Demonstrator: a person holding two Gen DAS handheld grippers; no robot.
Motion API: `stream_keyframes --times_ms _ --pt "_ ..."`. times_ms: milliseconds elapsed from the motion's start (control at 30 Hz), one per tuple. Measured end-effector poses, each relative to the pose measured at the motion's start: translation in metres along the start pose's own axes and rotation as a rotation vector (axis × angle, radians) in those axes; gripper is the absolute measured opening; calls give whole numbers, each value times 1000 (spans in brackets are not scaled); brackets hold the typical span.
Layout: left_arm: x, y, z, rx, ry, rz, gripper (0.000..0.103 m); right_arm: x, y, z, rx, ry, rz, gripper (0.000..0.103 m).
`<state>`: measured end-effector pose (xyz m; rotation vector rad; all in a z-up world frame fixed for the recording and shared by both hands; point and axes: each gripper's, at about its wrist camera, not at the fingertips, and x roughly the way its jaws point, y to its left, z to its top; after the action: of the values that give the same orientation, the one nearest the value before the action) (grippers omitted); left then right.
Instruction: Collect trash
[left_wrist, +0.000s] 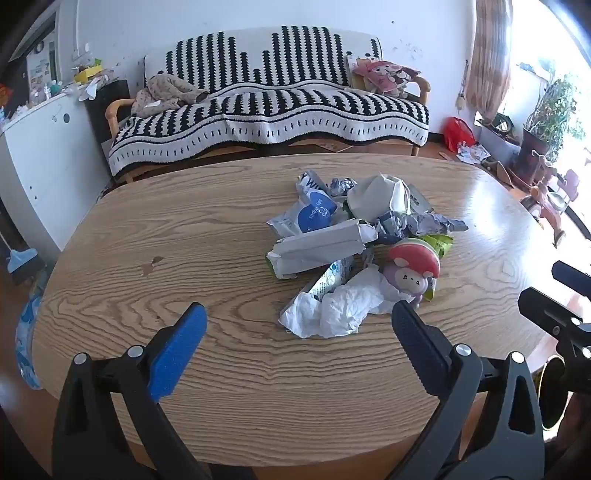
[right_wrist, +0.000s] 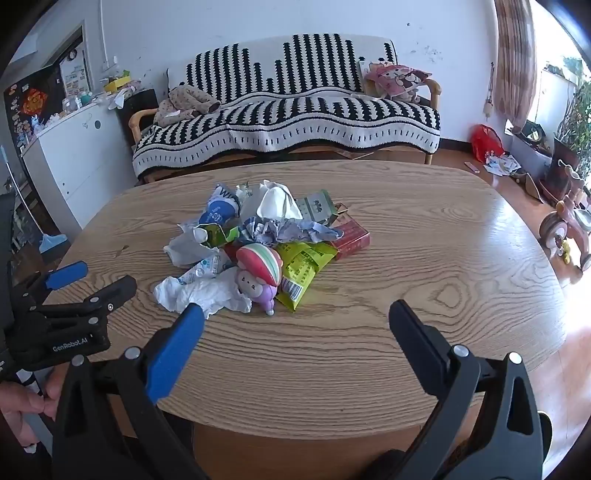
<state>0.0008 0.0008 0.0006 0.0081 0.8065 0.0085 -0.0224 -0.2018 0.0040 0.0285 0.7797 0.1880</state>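
No container on the oval wood-grain table (left_wrist: 207, 236). Your trash pile (left_wrist: 354, 236) sits mid-table, nearer the far edge: crumpled white tissue (left_wrist: 340, 306), flat grey-white wrappers, yellow-green foil packet (right_wrist: 306, 262), glossy red carton (right_wrist: 351, 236), plus a round squishy mushroom-cap toy (left_wrist: 410, 269). Your left gripper (left_wrist: 297, 321) and right gripper (right_wrist: 295, 321) both gape wide w/ nothing held, over the near edge.

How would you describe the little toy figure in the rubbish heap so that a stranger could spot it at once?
Start at the oval wooden table and find the rubbish pile in its middle. At the pile's near edge, beside a crumpled white tissue, lies the toy figure. It alone is solid and rounded: a purple-faced doll wearing a red, white and green striped cap.
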Motion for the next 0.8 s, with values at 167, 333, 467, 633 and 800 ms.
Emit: stream_keyframes --times_ms 167,333,467,633,800 --pt "0 -1 0 8 -1 1 98 0 0 -1 0 -1 1 97" --pt "1 -2 -1 8 -1 1 98 0 0 0 -2 -1 2 97" --pt "2 -3 -1 12 0 2 98 3 -2 0 -8 -1 8 97" --pt "2 -3 -2 10 1 1 98 4 -2 0 -6 -1 10 97" --pt "3 -4 -3 11 5 2 98 2 -3 0 -5 3 15 97"
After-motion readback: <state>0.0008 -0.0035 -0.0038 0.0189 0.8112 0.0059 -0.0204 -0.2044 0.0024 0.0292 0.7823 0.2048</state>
